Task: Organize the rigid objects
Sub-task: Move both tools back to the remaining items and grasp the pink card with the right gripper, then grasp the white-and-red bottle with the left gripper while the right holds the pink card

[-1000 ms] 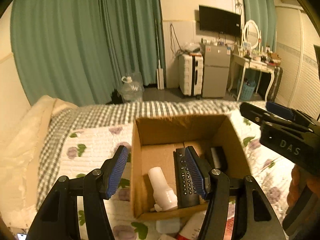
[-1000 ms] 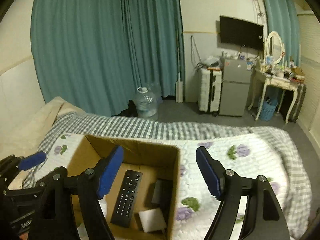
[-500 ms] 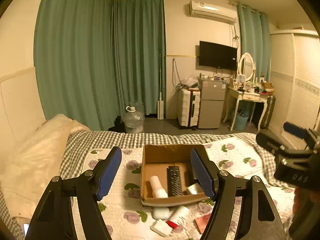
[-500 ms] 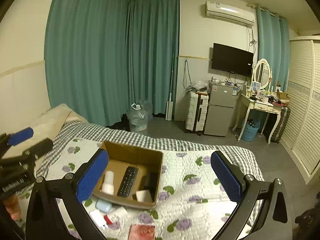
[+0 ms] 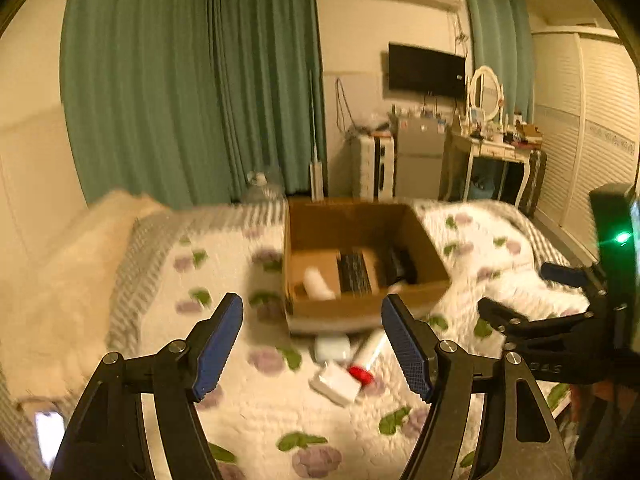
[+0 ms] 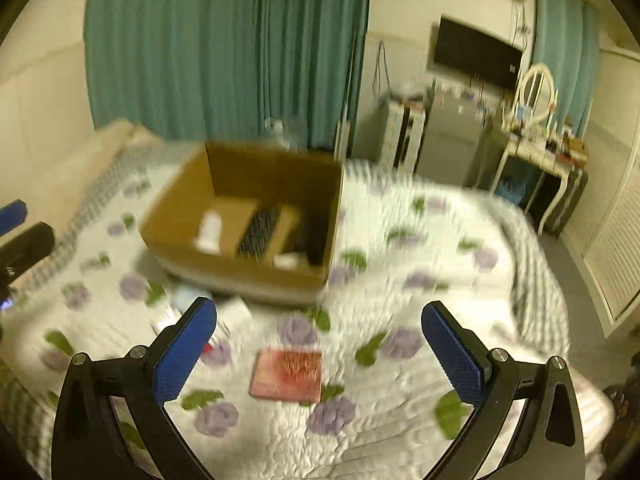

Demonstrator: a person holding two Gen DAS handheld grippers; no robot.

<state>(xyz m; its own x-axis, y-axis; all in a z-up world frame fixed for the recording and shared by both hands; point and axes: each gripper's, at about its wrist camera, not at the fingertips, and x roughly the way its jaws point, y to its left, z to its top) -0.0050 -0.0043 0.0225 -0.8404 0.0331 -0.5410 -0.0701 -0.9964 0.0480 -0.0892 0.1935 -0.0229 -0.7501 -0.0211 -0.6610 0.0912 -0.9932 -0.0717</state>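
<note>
An open cardboard box [image 5: 360, 304] [image 6: 240, 270] sits on the flowered bed quilt. It holds a white bottle [image 5: 318, 282], a black remote [image 5: 354, 272] and dark items. In front of it lie a white tube with a red cap [image 5: 370, 354], a white block [image 5: 334, 384] and a pale round item [image 5: 332, 348]. A red flat packet [image 6: 286, 374] lies nearer in the right wrist view. My left gripper [image 5: 312, 346] is open and empty above the loose items. My right gripper [image 6: 318, 350] is open wide and empty above the packet.
The quilt [image 6: 420, 320] covers the bed; a beige pillow [image 5: 60, 280] lies at left. Green curtains, a fridge [image 5: 420, 160], suitcase and dressing table [image 5: 496, 152] stand beyond the bed. The right gripper's body shows at the right of the left wrist view [image 5: 560, 328].
Both grippers pulled far back from over the box, then came down closer to the bed again. Both stay open and empty. The views now are blurred by motion.
</note>
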